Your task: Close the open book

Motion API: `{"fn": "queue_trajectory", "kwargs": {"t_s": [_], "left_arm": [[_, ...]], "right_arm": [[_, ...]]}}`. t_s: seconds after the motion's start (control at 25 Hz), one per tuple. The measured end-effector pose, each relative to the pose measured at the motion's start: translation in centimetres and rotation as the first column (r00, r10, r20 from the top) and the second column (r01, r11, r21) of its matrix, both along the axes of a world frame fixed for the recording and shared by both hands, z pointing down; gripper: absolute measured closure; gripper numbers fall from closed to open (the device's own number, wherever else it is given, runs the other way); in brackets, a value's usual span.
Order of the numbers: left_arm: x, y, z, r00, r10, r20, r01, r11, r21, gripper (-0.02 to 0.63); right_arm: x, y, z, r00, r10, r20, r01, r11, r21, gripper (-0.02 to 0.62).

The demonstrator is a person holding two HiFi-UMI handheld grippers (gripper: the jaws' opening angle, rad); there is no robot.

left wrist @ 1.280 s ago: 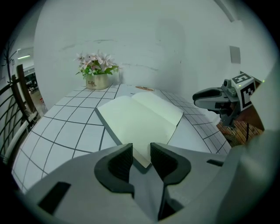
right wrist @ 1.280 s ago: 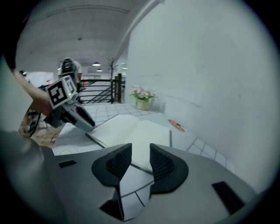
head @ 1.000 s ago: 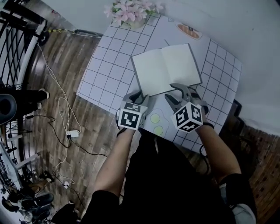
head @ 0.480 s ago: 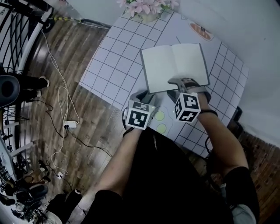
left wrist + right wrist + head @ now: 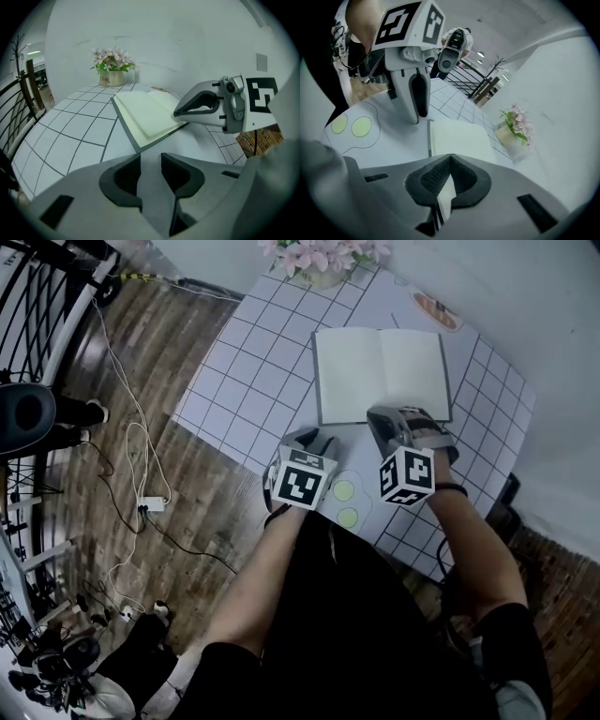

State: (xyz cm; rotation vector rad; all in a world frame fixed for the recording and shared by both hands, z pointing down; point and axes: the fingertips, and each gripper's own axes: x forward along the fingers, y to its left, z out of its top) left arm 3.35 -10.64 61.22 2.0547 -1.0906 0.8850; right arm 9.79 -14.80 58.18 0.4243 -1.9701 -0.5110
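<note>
- Right gripper (image 5: 450, 159): the jaws have just closed and are clenched on a thin pale page edge of the book (image 5: 380, 371). The grasp is at the 6 o'clock edge of the right-hand page.
- Left gripper (image 5: 150, 161): the jaws stand apart and released, with only bare tabletop showing between them. It hovers at 7 o'clock from the book, clear of the cover.
- Book: it lies open and flat on the table (image 5: 234, 381) with both pages blank and the spine running from 12 to 6 o'clock.
- Two yellow-green circles (image 5: 343, 491) are printed on the table at 6 o'clock from the book, between the two grippers.
- A pot of pink flowers (image 5: 323, 254) stands at 11 o'clock from the book, at the table's far edge.
- Cables (image 5: 131, 465) trail over the wooden floor (image 5: 187, 521) at 9 o'clock from the table.
</note>
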Motion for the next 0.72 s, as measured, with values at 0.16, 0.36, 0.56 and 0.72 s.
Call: {"fn": "queue_trajectory", "kwargs": {"t_s": [0.16, 0.36, 0.56, 0.72], "left_arm": [[0.0, -0.6, 0.6, 0.999, 0.039, 0.026, -0.038, 0.999, -0.012, 0.476], [0.0, -0.4, 0.1, 0.999, 0.038, 0.024, -0.037, 0.999, -0.016, 0.477], [-0.4, -0.6, 0.1, 0.999, 0.036, 0.017, -0.036, 0.999, -0.008, 0.477], [-0.6, -0.6, -0.1, 0.999, 0.035, 0.021, -0.034, 0.999, -0.018, 0.477]], "right_arm": [[0.4, -0.1, 0.2, 0.999, 0.026, 0.031, -0.023, 0.996, -0.083, 0.568], [-0.5, 1.5, 2.5, 0.999, -0.035, -0.029, 0.031, 0.992, -0.123, 0.459], [-0.6, 1.0, 2.7, 0.999, -0.029, -0.023, 0.026, 0.988, -0.150, 0.460], [-0.5, 1.0, 2.7, 0.998, -0.049, -0.029, 0.045, 0.989, -0.141, 0.486]]}}
